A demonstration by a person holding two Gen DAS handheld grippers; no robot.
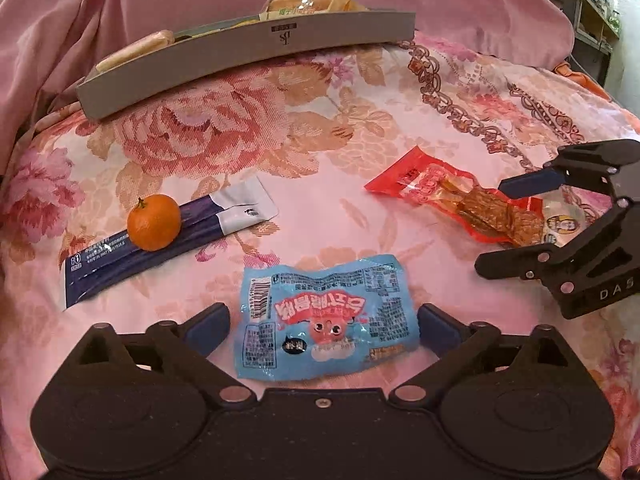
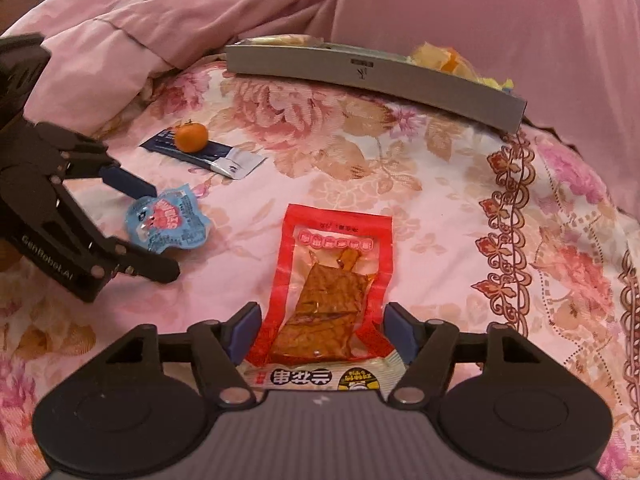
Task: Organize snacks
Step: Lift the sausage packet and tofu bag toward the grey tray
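Note:
A light blue snack packet (image 1: 324, 316) lies flat on the flowered bedspread between the fingers of my left gripper (image 1: 324, 328), which is open wide with its pads beside the packet's edges. The right wrist view shows that gripper (image 2: 164, 232) straddling the blue packet (image 2: 168, 226). A red packet of brown dried snack (image 2: 328, 284) lies between the pads of my right gripper (image 2: 324, 332), which is open and not pressing on it. From the left wrist view, the right gripper (image 1: 490, 227) spans the end of the red packet (image 1: 460, 204). A grey tray (image 1: 240, 60) holding several snacks stands at the back.
A small orange (image 1: 154, 222) rests on a dark blue and white sachet (image 1: 120, 264) left of the packets. A pink quilt (image 2: 160, 20) is bunched up behind the grey tray (image 2: 400, 80). Shelves (image 1: 592, 12) show at the far right.

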